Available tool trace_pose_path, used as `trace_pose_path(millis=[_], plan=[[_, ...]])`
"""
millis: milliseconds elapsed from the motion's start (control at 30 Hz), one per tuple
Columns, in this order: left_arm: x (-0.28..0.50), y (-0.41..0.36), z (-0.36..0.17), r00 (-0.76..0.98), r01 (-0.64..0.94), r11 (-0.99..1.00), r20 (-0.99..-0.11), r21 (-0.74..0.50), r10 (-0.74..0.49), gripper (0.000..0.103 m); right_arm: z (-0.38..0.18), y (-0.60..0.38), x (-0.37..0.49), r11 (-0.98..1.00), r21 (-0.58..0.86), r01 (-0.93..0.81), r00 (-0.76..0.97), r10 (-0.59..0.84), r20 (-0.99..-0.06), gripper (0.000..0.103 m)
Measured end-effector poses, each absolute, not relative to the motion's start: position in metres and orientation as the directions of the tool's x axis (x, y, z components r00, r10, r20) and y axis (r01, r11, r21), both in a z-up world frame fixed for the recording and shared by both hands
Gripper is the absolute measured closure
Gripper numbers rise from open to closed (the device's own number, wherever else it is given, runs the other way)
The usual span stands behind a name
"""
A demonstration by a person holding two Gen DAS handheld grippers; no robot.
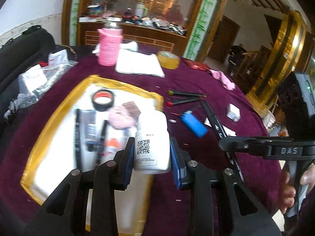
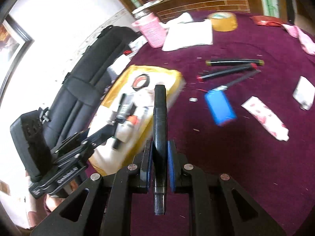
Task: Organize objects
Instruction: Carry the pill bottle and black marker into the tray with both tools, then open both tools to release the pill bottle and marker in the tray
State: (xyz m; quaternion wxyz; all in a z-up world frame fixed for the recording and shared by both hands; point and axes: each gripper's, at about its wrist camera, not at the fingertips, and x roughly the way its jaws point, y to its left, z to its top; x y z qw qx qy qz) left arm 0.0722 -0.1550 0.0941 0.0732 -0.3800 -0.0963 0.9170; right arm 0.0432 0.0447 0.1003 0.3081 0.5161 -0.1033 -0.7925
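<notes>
My left gripper (image 1: 150, 147) is shut on a white pill bottle (image 1: 152, 141) with a QR label, held above the right edge of the yellow-rimmed white tray (image 1: 59, 106). The tray holds a black tape roll (image 1: 102, 99), black tubes and a pink item. My right gripper (image 2: 159, 153) is shut on a black marker (image 2: 159, 122) that points away, just right of the tray (image 2: 173, 78). The right gripper also shows in the left wrist view (image 1: 222, 142), holding the marker (image 1: 211, 114) above the cloth.
On the maroon tablecloth (image 2: 236, 157) lie a blue lighter (image 2: 220, 108), several black pens (image 2: 234, 62), a patterned tube (image 2: 264, 118), a small white box (image 2: 304, 92), white paper (image 2: 189, 33), a yellow tape roll (image 2: 222, 21) and a pink-wrapped can (image 2: 152, 29). A black bag (image 2: 86, 74) lies left.
</notes>
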Motion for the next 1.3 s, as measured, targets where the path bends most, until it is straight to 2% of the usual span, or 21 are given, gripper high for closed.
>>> trace_pose_path(millis=[267, 467, 700, 967, 1300], plan=[[0.062, -0.219, 0.078, -0.684, 0.045, -0.983, -0.723, -0.177, 0.099, 0.072, 0.088, -0.029, 0.026, -0.744, 0.527, 0.411, -0.204, -0.638, -0.743, 0.09], [0.047, -0.231, 0.052, -0.628, 0.054, -0.982, -0.771, -0.18, 0.107, 0.072, 0.056, -0.068, 0.013, -0.766, 0.512, 0.389, -0.156, -0.603, -0.783, 0.09], [0.021, -0.229, 0.03, -0.567, 0.051, -0.991, -0.821, -0.123, 0.073, 0.072, 0.023, -0.084, -0.002, -0.796, 0.503, 0.336, -0.108, -0.563, -0.819, 0.09], [0.023, -0.235, 0.029, -0.553, 0.064, -0.994, -0.833, -0.086, 0.036, 0.072, 0.018, -0.098, 0.0, -0.787, 0.508, 0.35, -0.074, -0.564, -0.822, 0.09], [0.038, -0.254, 0.026, -0.529, 0.07, -0.99, -0.846, -0.121, 0.066, 0.072, 0.018, -0.112, 0.012, -0.767, 0.514, 0.385, -0.036, -0.569, -0.822, 0.09]])
